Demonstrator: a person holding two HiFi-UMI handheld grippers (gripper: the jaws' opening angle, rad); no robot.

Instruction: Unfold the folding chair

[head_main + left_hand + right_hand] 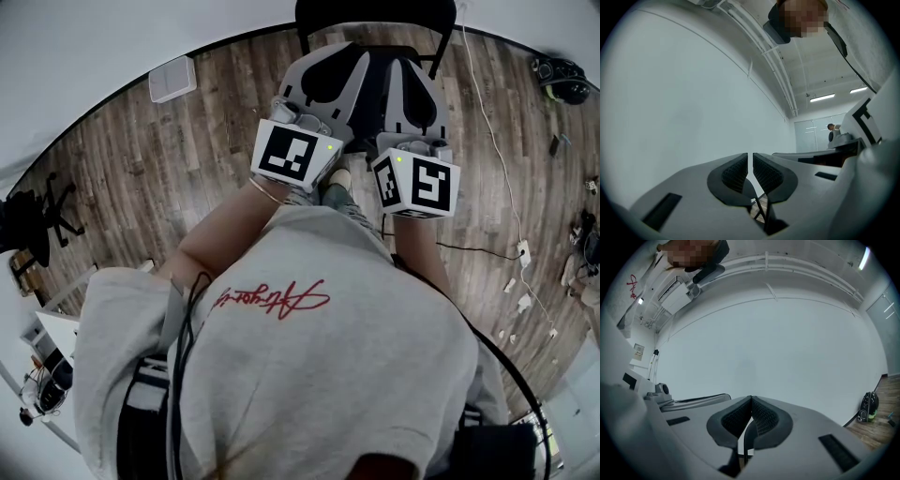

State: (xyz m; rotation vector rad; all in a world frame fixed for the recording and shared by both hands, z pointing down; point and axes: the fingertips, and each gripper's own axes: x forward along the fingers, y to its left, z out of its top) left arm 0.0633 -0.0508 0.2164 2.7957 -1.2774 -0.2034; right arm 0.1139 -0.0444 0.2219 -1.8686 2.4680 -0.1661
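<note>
A black folding chair (375, 15) stands at the wall just beyond both grippers, with its thin legs on the wood floor. Only its top edge and legs show, so I cannot tell how far it is folded. My left gripper (330, 86) points level at it, all but shut, with a thin slit between the ribbed pads (736, 172) and nothing in it. Dark chair tubes (760, 210) show low behind those pads. My right gripper (412, 94) sits beside the left one, its pads (764, 417) pressed together and empty. Neither gripper touches the chair.
A white box (172, 79) lies on the floor at the wall to the left. An office chair (37, 220) stands far left. A white cable (487, 122) and power strip (523, 253) run along the right, past a dark bag (561, 80). A person (831, 127) stands far off.
</note>
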